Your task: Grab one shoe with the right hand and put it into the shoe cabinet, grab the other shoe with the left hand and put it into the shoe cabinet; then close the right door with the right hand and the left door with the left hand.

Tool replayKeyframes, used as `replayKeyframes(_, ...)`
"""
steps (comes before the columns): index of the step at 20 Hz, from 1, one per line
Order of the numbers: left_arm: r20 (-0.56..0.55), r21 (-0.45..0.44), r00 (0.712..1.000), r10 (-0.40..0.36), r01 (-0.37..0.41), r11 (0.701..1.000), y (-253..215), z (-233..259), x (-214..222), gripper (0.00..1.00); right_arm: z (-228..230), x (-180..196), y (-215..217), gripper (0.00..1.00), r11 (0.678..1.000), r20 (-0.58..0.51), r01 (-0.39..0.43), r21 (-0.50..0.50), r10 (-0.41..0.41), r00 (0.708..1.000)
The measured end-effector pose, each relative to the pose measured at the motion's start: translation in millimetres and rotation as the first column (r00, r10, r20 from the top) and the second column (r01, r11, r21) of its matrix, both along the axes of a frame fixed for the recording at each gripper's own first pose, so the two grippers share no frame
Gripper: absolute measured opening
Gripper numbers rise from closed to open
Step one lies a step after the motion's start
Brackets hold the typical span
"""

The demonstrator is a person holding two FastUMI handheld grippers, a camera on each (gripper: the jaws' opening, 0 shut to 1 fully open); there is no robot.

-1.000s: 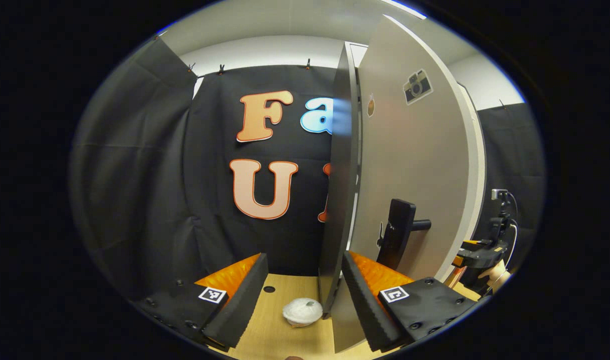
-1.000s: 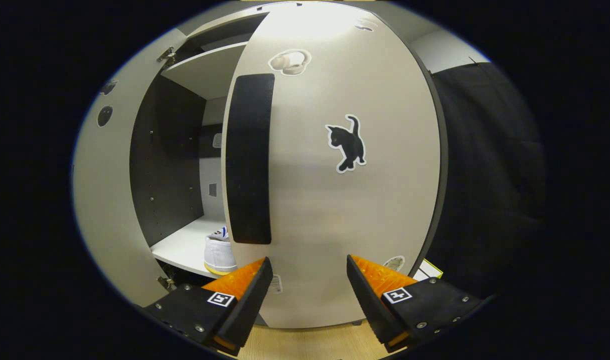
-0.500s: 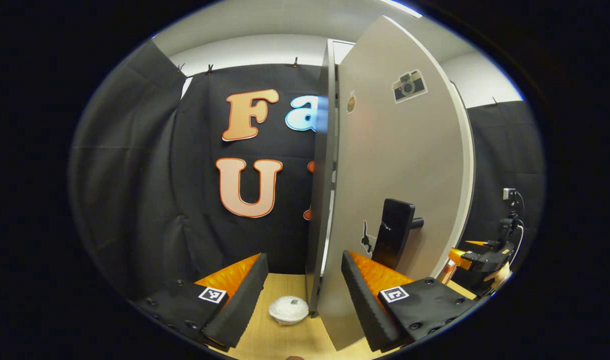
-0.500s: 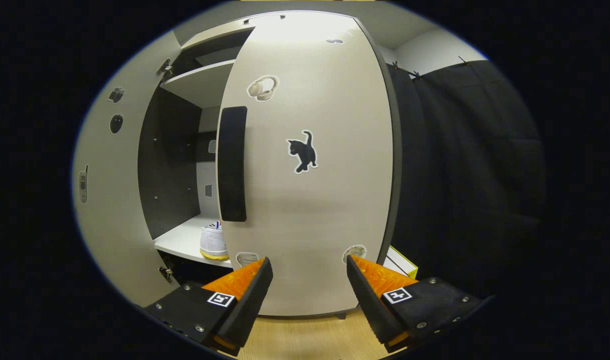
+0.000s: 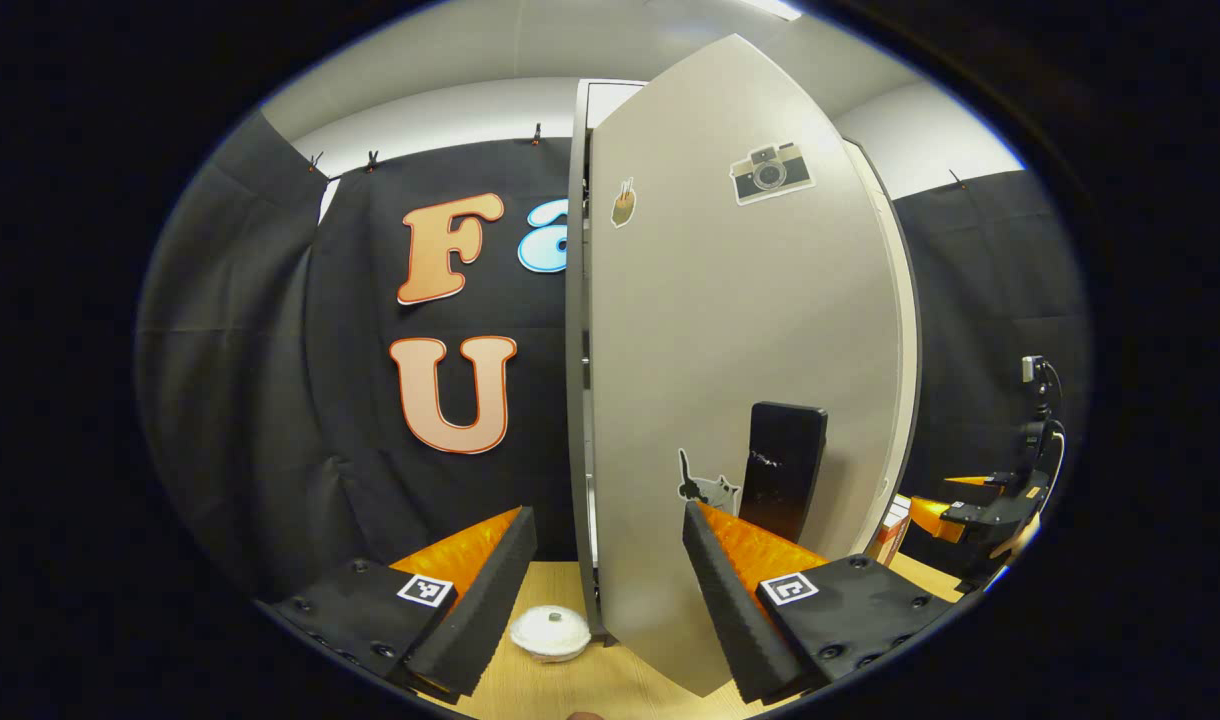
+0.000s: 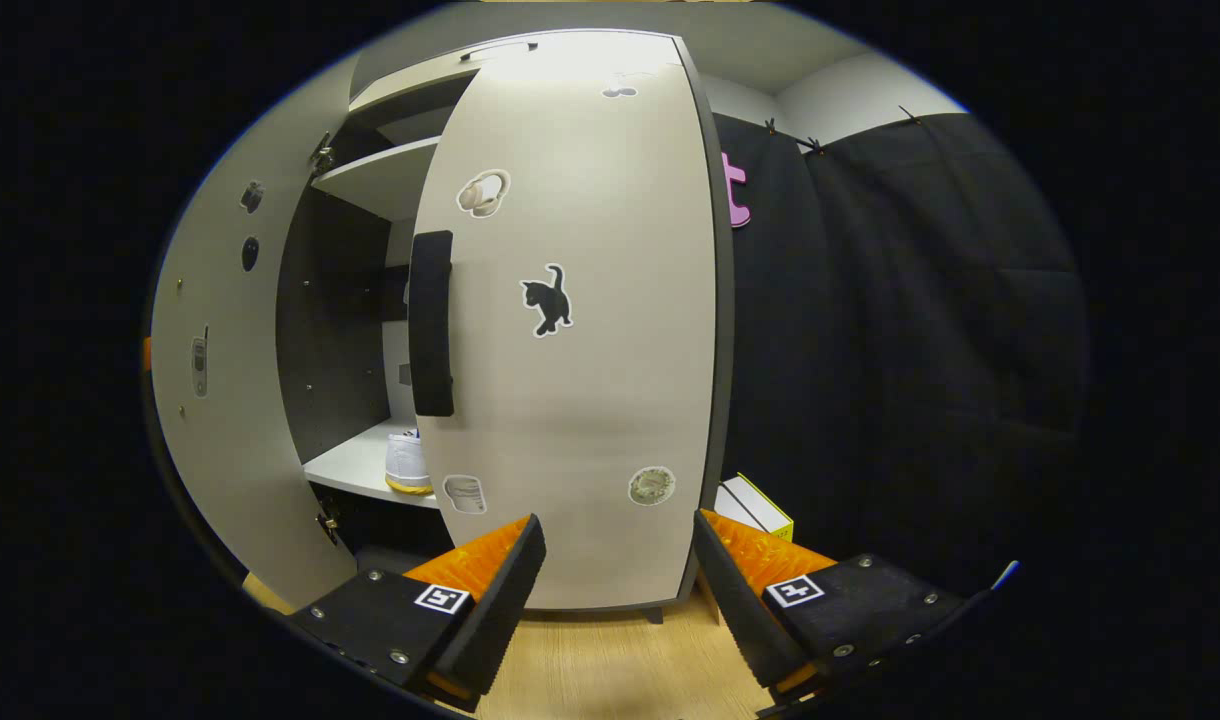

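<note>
Two doors are what remain of this job, by my reckoning, since a white shoe (image 6: 408, 468) already sits on the lower shelf (image 6: 355, 467) inside the shoe cabinet (image 6: 335, 330); whether its mate is in there too I cannot tell. From the right gripper view, the right tongs (image 6: 618, 572) hang wide open and empty in front of the right door (image 6: 580, 400), which stands nearly shut, its tall black handle (image 6: 431, 325) up at about eleven o'clock from the tongs and running straight up and down. The gap onto the shelf lies at ten o'clock, between that door's free edge and the left door (image 6: 225, 420), which angles out toward the viewer. In the left gripper view, the left tongs (image 5: 610, 570) are likewise spread wide with nothing between them, facing the left door's outer face (image 5: 730, 330); its own black handle (image 5: 782, 468) is vertical too, just above the right-hand finger at about one o'clock. A small white round thing (image 5: 550, 632) lies on the wooden surface (image 5: 610, 690) at six o'clock. The left door looks to have the farther swing to make, and the left tongs are plainly the nearer pair to it, so I would expect the push to go rightward against that panel near the handle. The other tongs (image 5: 955, 505) show far off at three o'clock.
</note>
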State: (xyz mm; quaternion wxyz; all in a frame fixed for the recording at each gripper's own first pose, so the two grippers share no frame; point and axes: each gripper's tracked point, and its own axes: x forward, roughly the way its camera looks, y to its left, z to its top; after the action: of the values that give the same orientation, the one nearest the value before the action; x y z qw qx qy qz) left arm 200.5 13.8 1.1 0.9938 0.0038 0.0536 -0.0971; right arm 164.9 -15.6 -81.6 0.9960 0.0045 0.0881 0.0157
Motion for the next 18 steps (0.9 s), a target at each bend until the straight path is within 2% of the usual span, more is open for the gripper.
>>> replayKeyframes(7,-0.033,-0.055,0.993,-0.11,0.108,0.993,-63,-14,32,0.95,-1,-12,-32,0.92,0.999,-0.003,0.025,-0.022,-0.025,1.0)
replayKeyframes(11,-0.039,-0.058,0.992,-0.118,0.116,0.992,-82,-17,59,0.99,0,-17,-48,0.92,0.999,-0.003,0.036,-0.033,-0.036,0.999)
replayKeyframes(12,-0.043,-0.055,0.992,-0.116,0.114,0.992,-85,-19,66,0.95,1,-18,-49,0.92,0.999,-0.002,0.033,-0.036,-0.033,0.999)
replayKeyframes(17,-0.047,-0.038,0.994,-0.096,0.094,0.995,-93,-29,92,0.99,11,-23,-50,0.92,0.998,0.022,0.014,-0.06,-0.012,1.0)
replayKeyframes(18,-0.043,-0.041,0.995,-0.094,0.093,0.995,-94,-30,93,0.97,13,-23,-50,0.92,0.998,0.025,0.009,-0.06,-0.008,1.0)
